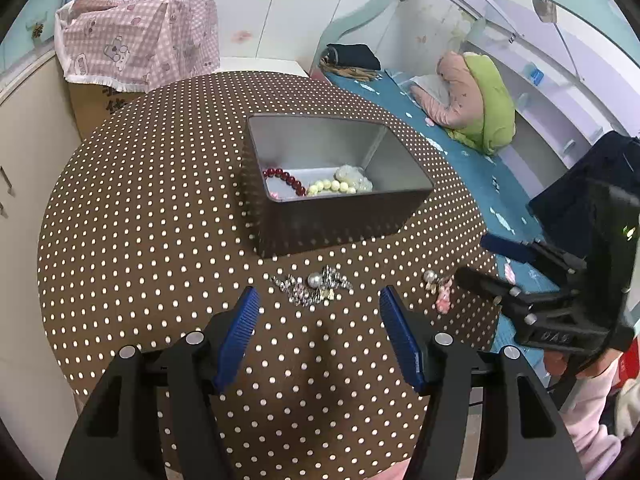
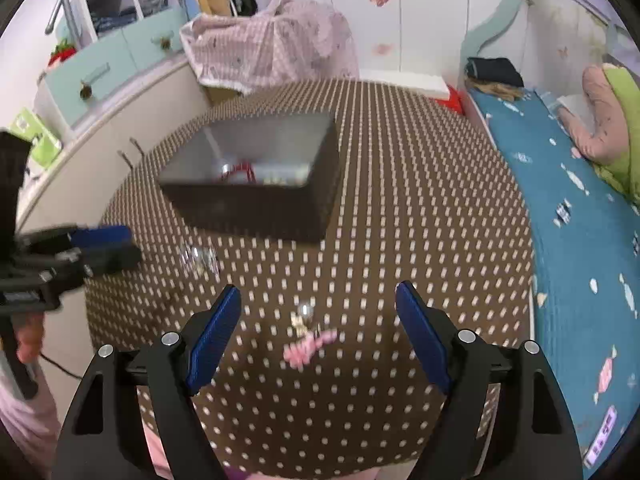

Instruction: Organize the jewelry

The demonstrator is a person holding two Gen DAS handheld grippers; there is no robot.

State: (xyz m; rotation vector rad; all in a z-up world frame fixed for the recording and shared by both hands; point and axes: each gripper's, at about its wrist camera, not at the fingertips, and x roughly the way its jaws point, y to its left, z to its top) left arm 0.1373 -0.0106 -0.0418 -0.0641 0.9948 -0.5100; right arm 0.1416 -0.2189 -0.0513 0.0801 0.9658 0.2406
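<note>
A dark metal box (image 1: 340, 216) stands on the brown polka-dot table (image 1: 140, 220); inside lie a red bead bracelet (image 1: 286, 178), a cream bead bracelet (image 1: 332, 187) and a pale cluster. In front of it lies a sparkly rhinestone piece with a pearl (image 1: 314, 284). My left gripper (image 1: 318, 300) is open just short of it. To the right lie a pearl earring (image 1: 430, 277) and a pink piece (image 1: 443, 298). In the blurred right wrist view, my open right gripper (image 2: 318, 300) frames the pearl earring (image 2: 304, 312) and the pink piece (image 2: 310, 346). The box (image 2: 256, 176) lies beyond.
A bed with a blue sheet (image 1: 452, 136) runs along the table's right side, with a green and pink pillow (image 1: 480, 96). A pink checked cloth (image 1: 136, 40) covers a cardboard box at the back left. White cabinets (image 2: 92, 120) stand to the left.
</note>
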